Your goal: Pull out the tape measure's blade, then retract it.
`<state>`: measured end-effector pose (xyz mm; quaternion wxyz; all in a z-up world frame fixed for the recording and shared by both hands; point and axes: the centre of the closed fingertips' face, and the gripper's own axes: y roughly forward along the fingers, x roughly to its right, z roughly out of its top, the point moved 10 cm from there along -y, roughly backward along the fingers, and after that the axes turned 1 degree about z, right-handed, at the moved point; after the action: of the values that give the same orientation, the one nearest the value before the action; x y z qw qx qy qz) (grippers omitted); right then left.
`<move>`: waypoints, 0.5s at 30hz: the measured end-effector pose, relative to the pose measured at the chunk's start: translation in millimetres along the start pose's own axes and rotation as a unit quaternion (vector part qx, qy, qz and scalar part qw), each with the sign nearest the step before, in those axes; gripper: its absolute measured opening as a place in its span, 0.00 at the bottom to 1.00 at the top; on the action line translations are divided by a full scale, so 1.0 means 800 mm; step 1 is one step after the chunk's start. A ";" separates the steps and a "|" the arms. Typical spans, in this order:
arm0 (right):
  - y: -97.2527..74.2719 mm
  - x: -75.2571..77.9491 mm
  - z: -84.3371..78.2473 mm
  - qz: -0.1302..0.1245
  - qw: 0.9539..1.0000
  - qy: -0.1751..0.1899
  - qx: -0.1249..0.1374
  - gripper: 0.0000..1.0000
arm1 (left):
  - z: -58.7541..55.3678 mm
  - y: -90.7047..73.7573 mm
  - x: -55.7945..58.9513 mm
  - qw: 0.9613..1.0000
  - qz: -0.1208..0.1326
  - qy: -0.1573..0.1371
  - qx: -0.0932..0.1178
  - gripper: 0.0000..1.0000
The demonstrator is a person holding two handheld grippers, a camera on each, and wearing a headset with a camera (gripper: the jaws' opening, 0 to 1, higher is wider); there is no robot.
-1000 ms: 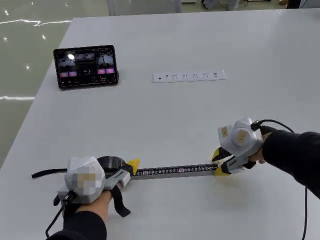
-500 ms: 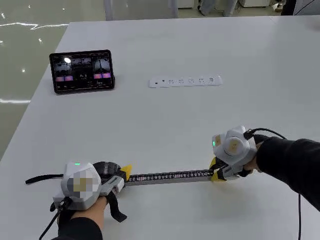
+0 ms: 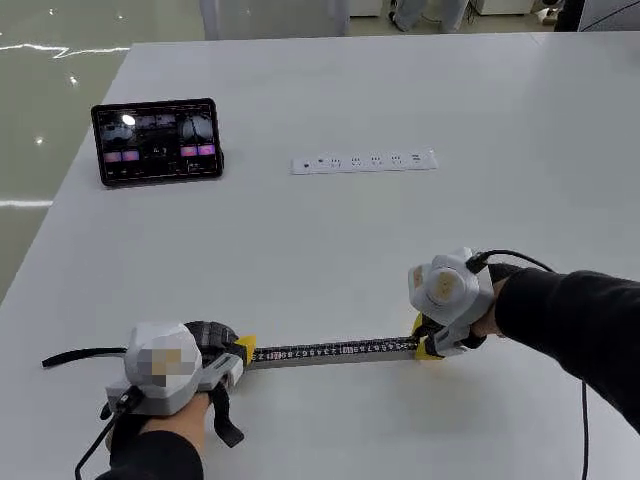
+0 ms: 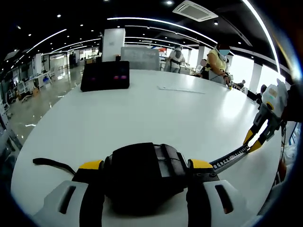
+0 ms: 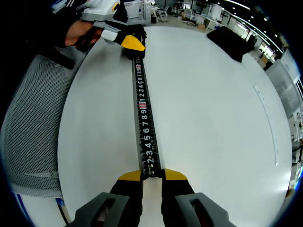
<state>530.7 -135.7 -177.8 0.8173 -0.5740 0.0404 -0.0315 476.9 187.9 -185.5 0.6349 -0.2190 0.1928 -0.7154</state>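
At right: right gripper (image 5: 152, 176), jaws clamped on the blade (image 5: 143, 113) tip; blade extended flat across white table (image 3: 400, 100) to tape measure case (image 3: 212, 335), clamped between left gripper (image 4: 146, 164) jaws; advice: travel straight along the blade's line, slowly, avoiding snap-back.

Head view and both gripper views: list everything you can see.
table: 1, white, under everything
tape measure case: 1, black, near-left of table
blade: 1, dark, white numerals, flat on table, running right from case
strap: 1, black, left of case
tablet: 1, black, lit, propped far left
power strip: 1, white, far centre
people: at least two, beyond table
left tool: 1, white, yellow tips, shut on case
right tool: 1, white, yellow tips, shut on blade end
sleeves: 2, black, behind the tools
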 end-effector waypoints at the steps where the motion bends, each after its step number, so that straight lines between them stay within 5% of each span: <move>1: 0.000 0.000 0.001 0.001 1.000 0.000 -0.001 0.10 | 0.001 0.000 0.000 1.000 -0.001 0.000 -0.003 0.66; 15: 0.001 -0.001 0.004 0.005 1.000 -0.020 -0.003 0.09 | 0.000 -0.001 -0.001 1.000 -0.004 0.005 -0.015 0.66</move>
<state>530.3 -132.6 -177.9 0.8163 -0.5767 0.0271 -0.0160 476.1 188.8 -185.2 0.6275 -0.2263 0.2057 -0.7161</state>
